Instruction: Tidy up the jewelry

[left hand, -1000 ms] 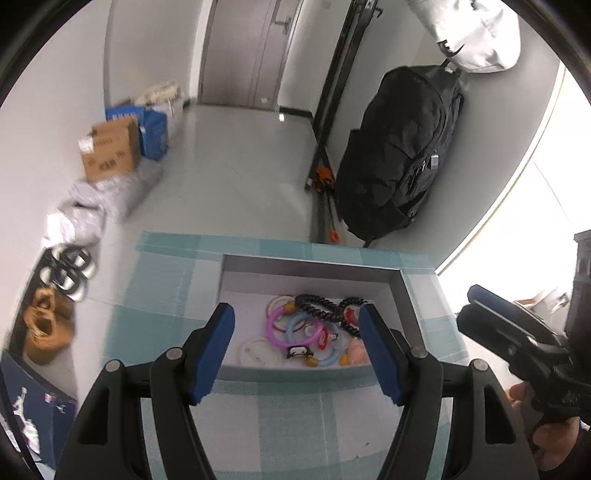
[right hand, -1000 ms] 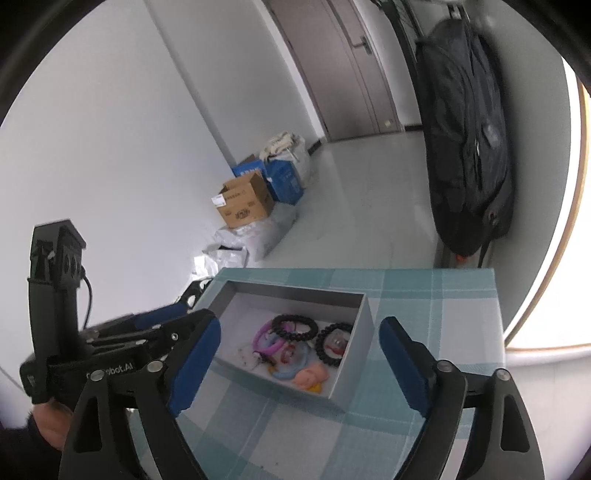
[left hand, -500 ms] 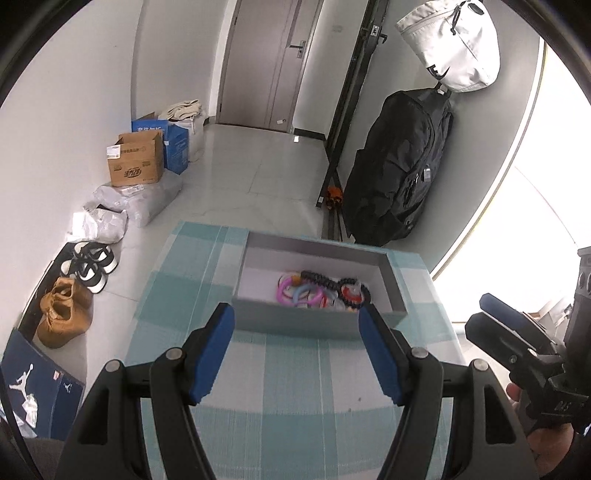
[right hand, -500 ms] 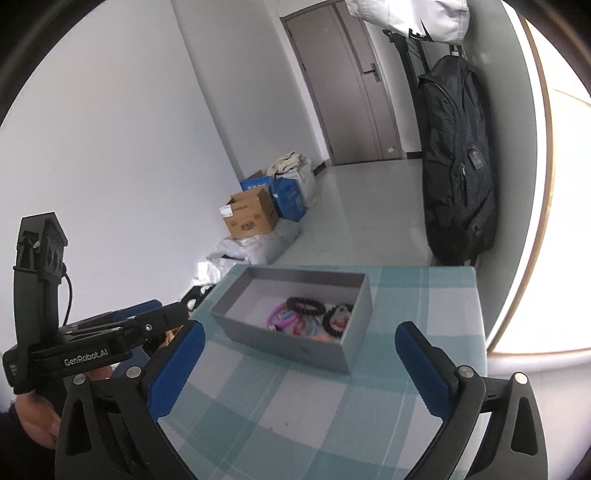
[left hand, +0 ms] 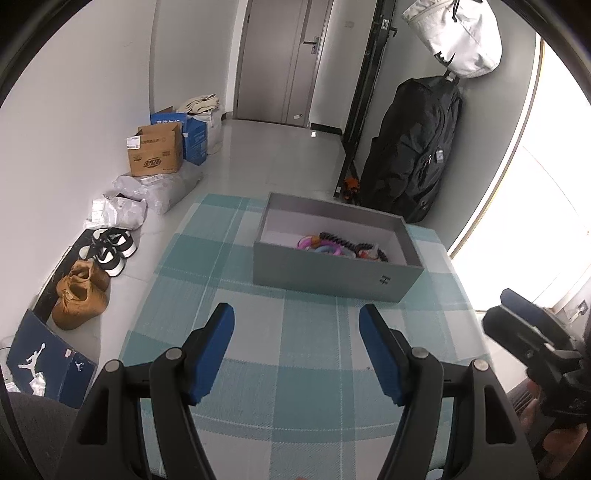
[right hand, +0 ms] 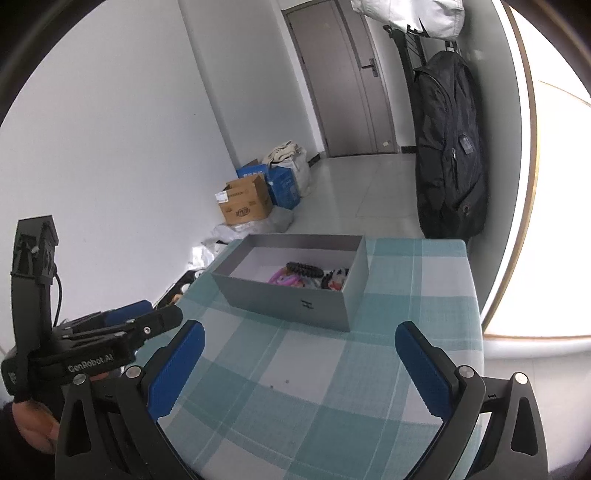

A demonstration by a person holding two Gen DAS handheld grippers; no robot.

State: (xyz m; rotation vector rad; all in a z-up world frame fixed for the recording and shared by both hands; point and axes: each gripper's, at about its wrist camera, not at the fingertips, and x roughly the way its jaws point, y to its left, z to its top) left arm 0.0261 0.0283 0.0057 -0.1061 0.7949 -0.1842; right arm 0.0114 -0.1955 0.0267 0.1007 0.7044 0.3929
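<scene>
A: Jewelry — where does it sit?

B: Inside the grey box, bunched toward the right end of its floor. A pink ring, a black coiled band and some smaller pale and reddish pieces lie tangled together; I cannot tell the small ones apart.

A: And the box?

B: On the far half of the table, on the teal-and-white checked cloth, closer to the right edge than the left. Its near wall carries a small dark mark.

A: How is the left gripper?

B: Spread wide, blue pads well apart, nothing between them. It hovers above the near part of the cloth, clear of the box.

A: The right gripper?

B: Also spread wide and empty, pads apart over the near cloth, with the box beyond it. In the left wrist view it shows at the right edge as a dark body with a hand under it.

A: Anything around the table?

B: On the floor to the left, a cardboard carton, a blue carton behind it, white bags, and shoes near the wall. A black backpack hangs at the far right with a white bag above it, and a grey door stands far back
</scene>
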